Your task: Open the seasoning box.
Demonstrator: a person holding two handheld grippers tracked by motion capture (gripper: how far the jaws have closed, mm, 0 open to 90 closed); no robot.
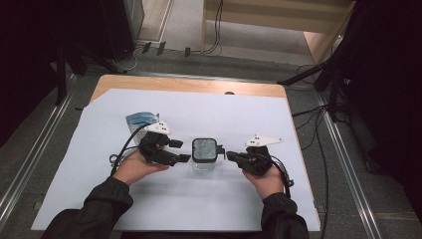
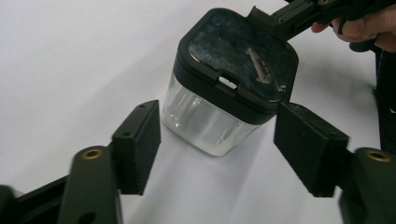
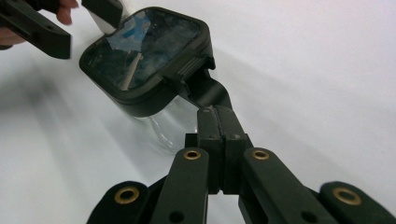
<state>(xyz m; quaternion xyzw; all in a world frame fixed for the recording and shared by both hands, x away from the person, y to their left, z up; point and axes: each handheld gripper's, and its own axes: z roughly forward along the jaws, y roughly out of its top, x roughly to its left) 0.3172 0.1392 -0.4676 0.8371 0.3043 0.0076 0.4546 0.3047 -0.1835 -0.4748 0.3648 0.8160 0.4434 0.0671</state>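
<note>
A clear, square plastic container with a black lid (image 1: 204,154) is standing upright near the middle of the white sheet covering the table (image 1: 239,209), between the two grippers. The right gripper (image 3: 215,112) is sitting with its jaws pressed together on the black tab sticking out from the lid's side (image 3: 209,93), pinching it. The left gripper (image 2: 217,149) is hovering with its jaws spread apart on either side of the container's near corner, its pads not pressing on it. In the high view, a light blue packet (image 1: 141,120), possibly a folded mask, is lying on the sheet just behind the left gripper.
</note>
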